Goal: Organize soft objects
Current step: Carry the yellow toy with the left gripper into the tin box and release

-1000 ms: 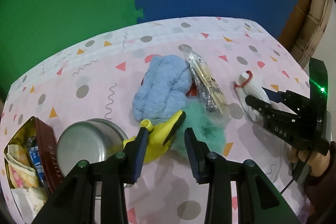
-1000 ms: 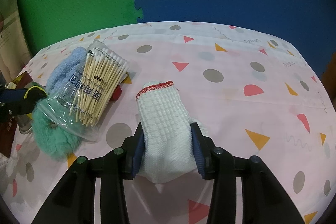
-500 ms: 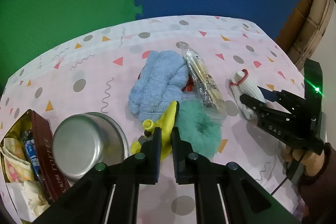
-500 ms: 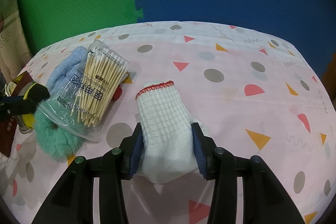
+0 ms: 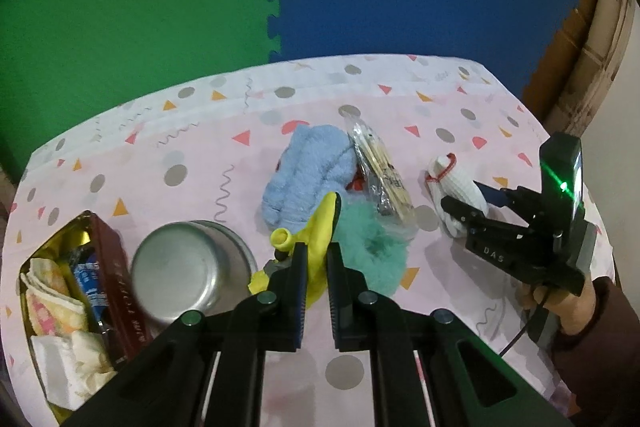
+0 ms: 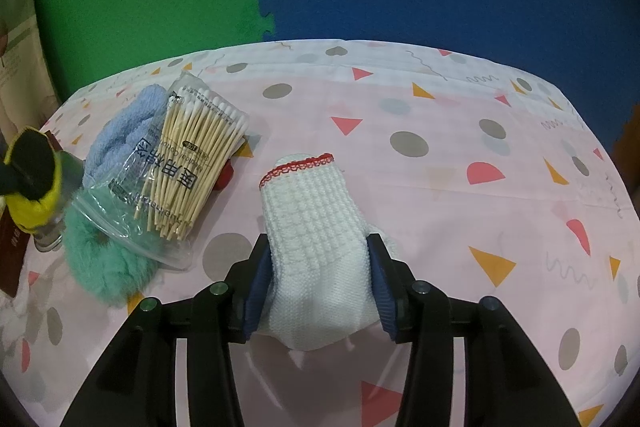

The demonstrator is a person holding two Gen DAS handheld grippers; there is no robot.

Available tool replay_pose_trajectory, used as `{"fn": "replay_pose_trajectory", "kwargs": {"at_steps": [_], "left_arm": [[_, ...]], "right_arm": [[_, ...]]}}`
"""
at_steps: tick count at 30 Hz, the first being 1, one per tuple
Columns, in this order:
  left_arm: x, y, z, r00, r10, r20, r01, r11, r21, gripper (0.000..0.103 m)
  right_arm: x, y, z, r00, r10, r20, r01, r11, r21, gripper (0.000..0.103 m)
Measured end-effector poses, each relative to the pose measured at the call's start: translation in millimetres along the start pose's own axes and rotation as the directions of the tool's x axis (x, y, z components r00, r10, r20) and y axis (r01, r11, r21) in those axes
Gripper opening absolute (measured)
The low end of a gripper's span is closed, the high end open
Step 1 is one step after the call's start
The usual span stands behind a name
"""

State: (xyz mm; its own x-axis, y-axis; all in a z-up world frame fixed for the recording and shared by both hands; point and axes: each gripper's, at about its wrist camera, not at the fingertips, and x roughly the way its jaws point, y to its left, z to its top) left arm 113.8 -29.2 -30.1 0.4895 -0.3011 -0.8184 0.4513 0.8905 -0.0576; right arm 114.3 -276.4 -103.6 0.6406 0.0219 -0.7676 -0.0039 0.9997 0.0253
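Your left gripper [image 5: 316, 259], angled steeply down, pinches the yellow balloon [image 5: 322, 223]. Your right gripper [image 6: 318, 259], at three o'clock, straddles the white sock [image 6: 316, 227], jaws easing apart.

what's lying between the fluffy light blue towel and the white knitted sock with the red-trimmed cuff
A clear plastic bag of cotton swabs lies between the light blue towel and the white sock, overlapping the towel's edge; the right wrist view shows it best.
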Motion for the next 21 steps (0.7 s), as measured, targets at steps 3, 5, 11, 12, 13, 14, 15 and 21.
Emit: {"fn": "replay_pose_trajectory", "kwargs": {"at_steps": [3,5,11,12,13,14,15,21], "left_arm": [[-9.7,2.5,0.1,1.000,0.009,0.011,-0.009,1.000,-0.010,0.009],[-16.0,4.5,-0.3,1.000,0.013,0.018,-0.013,1.000,-0.017,0.009],[-41.3,15.3,-1.6,0.997,0.059,0.049,-0.057,0.998,-0.039,0.009],[-45.0,18.0,-1.8,0.996,0.066,0.053,-0.064,0.997,-0.046,0.009],[-48.8,21.4,-1.8,0.996,0.073,0.057,-0.070,0.996,-0.056,0.009],[-53.5,26.1,-2.3,0.995,0.083,0.062,-0.078,0.995,-0.069,0.009],[-56.7,30.0,-2.6,0.994,0.088,0.064,-0.083,0.994,-0.078,0.009],[-72.1,63.0,-10.0,0.985,0.162,0.058,-0.154,0.981,-0.120,0.009]], "right_arm": [[-0.1,-0.1,0.0,1.000,0.001,0.000,-0.001,1.000,0.000,0.044],[-0.1,-0.3,0.2,1.000,0.000,-0.001,0.000,1.000,0.000,0.044],[0.1,-0.5,0.4,1.000,-0.001,-0.001,0.001,1.000,-0.001,0.044],[0.0,-0.5,0.3,1.000,-0.001,-0.001,0.001,1.000,-0.001,0.044],[0.1,-0.4,0.4,1.000,-0.001,-0.001,0.001,1.000,-0.001,0.044],[0.1,-0.4,0.4,1.000,-0.001,-0.001,0.001,1.000,-0.001,0.044],[0.0,-0.5,0.1,1.000,-0.001,0.000,0.001,1.000,-0.001,0.044],[0.0,0.0,0.3,1.000,-0.002,0.000,0.002,1.000,-0.001,0.044]]}}
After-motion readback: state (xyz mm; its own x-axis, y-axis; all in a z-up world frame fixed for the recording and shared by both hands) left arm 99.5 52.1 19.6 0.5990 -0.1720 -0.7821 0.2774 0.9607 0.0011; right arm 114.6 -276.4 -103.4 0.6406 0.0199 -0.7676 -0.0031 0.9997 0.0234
